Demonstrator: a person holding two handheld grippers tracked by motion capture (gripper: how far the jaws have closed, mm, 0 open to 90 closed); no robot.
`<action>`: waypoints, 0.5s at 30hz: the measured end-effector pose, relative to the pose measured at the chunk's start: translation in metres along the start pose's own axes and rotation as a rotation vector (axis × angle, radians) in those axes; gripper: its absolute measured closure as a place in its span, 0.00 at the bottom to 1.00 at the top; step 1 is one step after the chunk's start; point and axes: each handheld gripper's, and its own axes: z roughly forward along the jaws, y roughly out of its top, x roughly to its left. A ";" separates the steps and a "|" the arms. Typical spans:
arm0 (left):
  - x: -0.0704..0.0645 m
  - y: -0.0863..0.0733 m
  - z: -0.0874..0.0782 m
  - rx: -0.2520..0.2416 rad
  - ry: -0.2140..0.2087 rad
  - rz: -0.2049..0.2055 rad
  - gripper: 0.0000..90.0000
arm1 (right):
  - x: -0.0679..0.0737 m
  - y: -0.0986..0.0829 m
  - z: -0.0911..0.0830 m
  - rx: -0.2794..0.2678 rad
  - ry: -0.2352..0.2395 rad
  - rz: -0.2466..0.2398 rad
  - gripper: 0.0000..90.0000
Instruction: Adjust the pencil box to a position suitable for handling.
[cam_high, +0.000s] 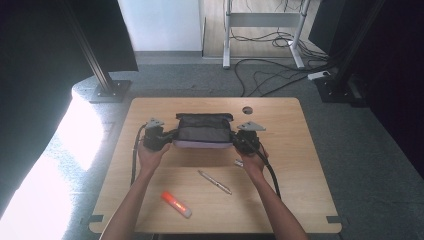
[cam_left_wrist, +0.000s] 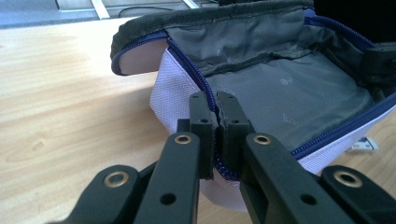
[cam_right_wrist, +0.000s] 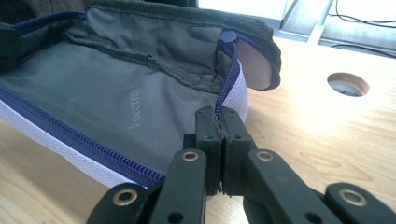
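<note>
An unzipped pencil pouch (cam_high: 203, 131) with a grey lining, white outer cloth and a blue zipper lies at the middle of the wooden table (cam_high: 295, 165). My left gripper (cam_high: 167, 136) pinches its left end; in the left gripper view the jaws (cam_left_wrist: 215, 122) are shut on the zipper edge of the pouch (cam_left_wrist: 289, 93). My right gripper (cam_high: 237, 137) pinches the right end, and the right gripper view has its jaws (cam_right_wrist: 219, 128) shut on the zipper edge of the pouch (cam_right_wrist: 107, 98). The pouch gapes open between them.
A silver pen (cam_high: 214, 182) and an orange-and-white marker (cam_high: 176, 204) lie on the near part of the table. A small white item (cam_high: 238, 162) sits by the right hand. A round hole (cam_high: 247, 109) is at the far right. Cables and stand bases cover the floor beyond.
</note>
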 end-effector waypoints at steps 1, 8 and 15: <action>-0.001 -0.002 0.000 0.003 -0.002 0.002 0.97 | 0.000 -0.002 0.000 -0.005 0.003 0.000 0.97; 0.000 -0.016 0.006 0.030 -0.004 -0.003 0.97 | 0.001 -0.015 0.003 0.025 0.006 -0.003 0.97; 0.003 -0.024 0.010 0.049 -0.001 -0.010 0.96 | 0.002 -0.024 0.011 0.049 0.007 -0.002 0.97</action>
